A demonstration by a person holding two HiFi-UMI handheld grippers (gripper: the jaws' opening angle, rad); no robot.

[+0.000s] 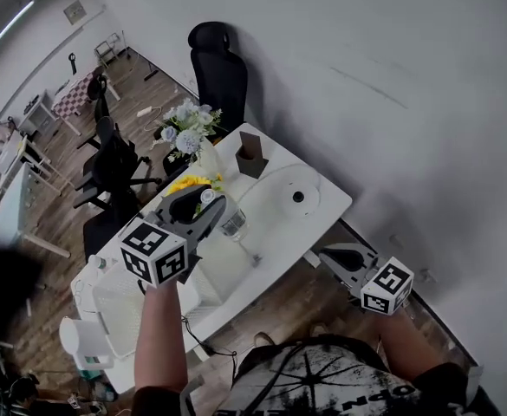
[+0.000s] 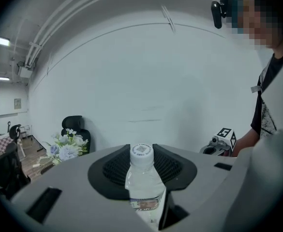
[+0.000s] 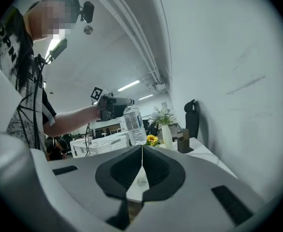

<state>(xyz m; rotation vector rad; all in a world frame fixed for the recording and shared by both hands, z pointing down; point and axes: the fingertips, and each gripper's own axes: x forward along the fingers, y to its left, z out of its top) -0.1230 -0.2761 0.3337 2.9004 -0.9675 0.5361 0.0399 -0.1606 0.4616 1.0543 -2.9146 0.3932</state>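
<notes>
The left claw [image 2: 142, 161] is shut on the water bottle [image 2: 143, 182], its jaws pressing both sides just below the white cap. The bottle stands upright in that grip over the white tabletop [image 1: 275, 232], at 5 o'clock from the flowers [image 1: 188, 133] in the head view. The right claw [image 3: 141, 150] has its jaws pressed together with nothing between them. It hangs off the tabletop's edge, at 4 o'clock from the bottle.
</notes>
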